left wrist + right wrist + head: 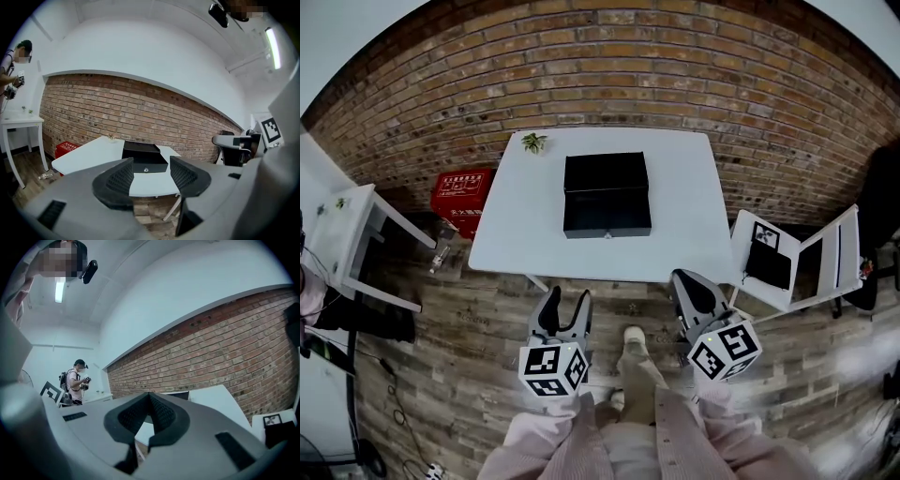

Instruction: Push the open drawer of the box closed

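Plank floor (487, 319) underfoot. Left claw (568, 294) — jaws wide apart, empty. Right claw (149, 399) — jaws pressed together, empty. White worktop (516, 220) beyond, well apart from both. Black box (606, 172) at its centre, drawer (607, 216) pulled out toward the person. Brick wall (609, 66) behind.

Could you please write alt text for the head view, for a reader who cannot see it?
A black box with its drawer open sits on a white table by a brick wall. The left gripper and right gripper hang short of the table.
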Available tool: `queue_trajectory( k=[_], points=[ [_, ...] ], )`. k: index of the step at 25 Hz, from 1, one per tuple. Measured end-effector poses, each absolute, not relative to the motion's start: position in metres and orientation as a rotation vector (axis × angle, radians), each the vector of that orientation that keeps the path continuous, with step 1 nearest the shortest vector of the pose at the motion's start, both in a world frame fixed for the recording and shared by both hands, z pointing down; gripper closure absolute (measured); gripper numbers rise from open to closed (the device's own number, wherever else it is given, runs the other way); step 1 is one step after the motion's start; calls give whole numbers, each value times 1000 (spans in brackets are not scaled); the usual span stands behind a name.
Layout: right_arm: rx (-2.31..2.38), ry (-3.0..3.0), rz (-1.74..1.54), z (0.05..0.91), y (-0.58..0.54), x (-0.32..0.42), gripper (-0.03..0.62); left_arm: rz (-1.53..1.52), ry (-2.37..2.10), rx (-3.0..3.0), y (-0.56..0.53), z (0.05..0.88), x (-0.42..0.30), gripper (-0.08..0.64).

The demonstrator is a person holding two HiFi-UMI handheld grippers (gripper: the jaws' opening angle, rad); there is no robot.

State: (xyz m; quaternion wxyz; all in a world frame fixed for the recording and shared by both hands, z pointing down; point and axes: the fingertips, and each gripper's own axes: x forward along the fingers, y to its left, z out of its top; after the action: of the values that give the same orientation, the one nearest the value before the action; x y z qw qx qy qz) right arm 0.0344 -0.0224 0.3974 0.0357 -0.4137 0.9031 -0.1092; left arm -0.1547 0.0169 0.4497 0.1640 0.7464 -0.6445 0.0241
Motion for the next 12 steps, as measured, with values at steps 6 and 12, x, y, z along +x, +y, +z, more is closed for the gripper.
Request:
queue_trajectory(
  k=[6,12],
  points=[
    [-1269,2800,-375,402,-77,35,589,119,-1801,2077,-34,471,-148,327],
    [-1257,2821,-412,408,-125,36,589,173,-1752,2038,-78,494,-136,327]
  ],
)
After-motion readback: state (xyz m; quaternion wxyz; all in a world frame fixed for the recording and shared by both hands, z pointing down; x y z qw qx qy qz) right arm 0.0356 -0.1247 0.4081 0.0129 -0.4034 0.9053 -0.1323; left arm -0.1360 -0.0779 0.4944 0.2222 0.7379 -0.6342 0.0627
